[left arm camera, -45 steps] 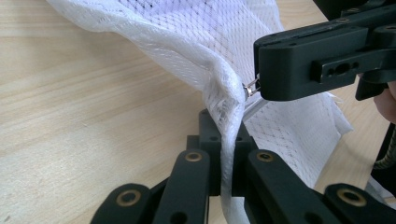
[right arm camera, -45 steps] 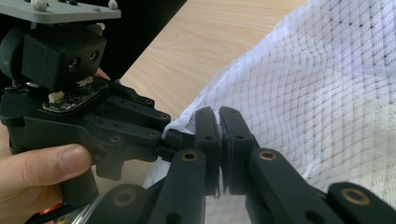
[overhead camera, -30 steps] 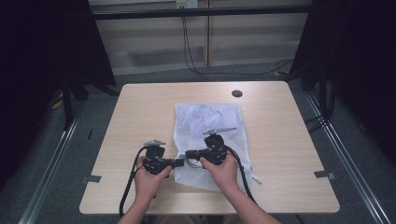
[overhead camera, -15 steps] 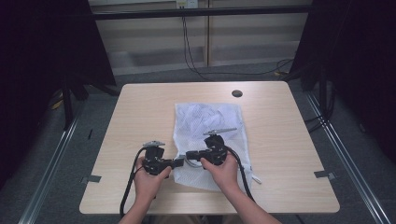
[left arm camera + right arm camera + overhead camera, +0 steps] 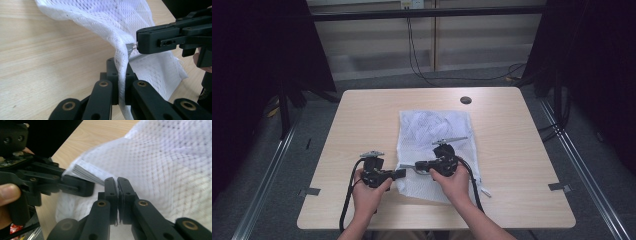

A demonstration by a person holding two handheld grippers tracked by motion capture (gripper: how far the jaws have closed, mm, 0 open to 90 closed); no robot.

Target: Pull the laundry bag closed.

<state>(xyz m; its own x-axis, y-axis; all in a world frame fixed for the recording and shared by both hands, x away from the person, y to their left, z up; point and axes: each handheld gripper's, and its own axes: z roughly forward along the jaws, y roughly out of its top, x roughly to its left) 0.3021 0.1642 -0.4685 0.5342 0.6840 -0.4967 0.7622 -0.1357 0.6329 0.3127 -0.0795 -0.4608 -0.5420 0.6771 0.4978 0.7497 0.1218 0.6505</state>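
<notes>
Here, white mesh bag (image 5: 435,150) on table (image 5: 522,150), both tongs pinching its edge.

White mesh bag (image 5: 434,135) on table (image 5: 362,115); 2 claws at near edge.

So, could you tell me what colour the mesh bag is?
White, with an open net weave; the mesh bag shows best in the left gripper view.
</notes>
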